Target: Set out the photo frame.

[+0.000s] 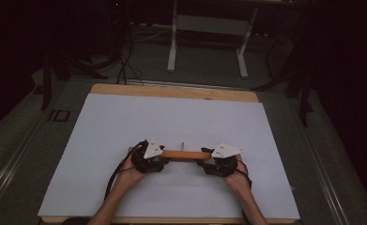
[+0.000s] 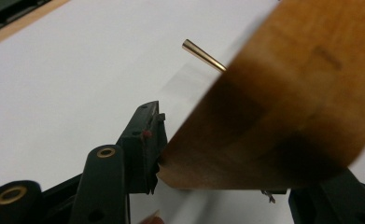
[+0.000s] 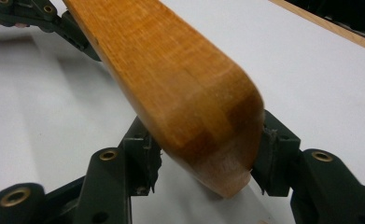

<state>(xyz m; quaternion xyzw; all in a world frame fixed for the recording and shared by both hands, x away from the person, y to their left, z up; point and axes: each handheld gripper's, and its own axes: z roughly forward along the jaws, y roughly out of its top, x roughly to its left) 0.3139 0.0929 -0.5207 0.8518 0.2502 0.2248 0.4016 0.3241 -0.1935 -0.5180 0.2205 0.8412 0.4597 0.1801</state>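
We see a wooden board point(image 3: 171, 88) of warm orange-brown, its grain plain, its face smooth with a soft sheen and its rounded end a little rougher. From it rises a polished brass-coloured metal pin point(image 2: 203, 55). The grippers' jaws look like matt black plastic with brass-coloured rivets. A matt white sheet point(image 1: 125, 122) covers the tabletop, bare wood point(image 1: 172, 90) showing along its far edge.

My left gripper point(image 1: 164, 157) and right gripper point(image 1: 208, 161) are black, each topped by a grey three-cornered plate — brass-ringed pivot holes on the arms, black cables trailing near. My forearms are bare, no sleeves.
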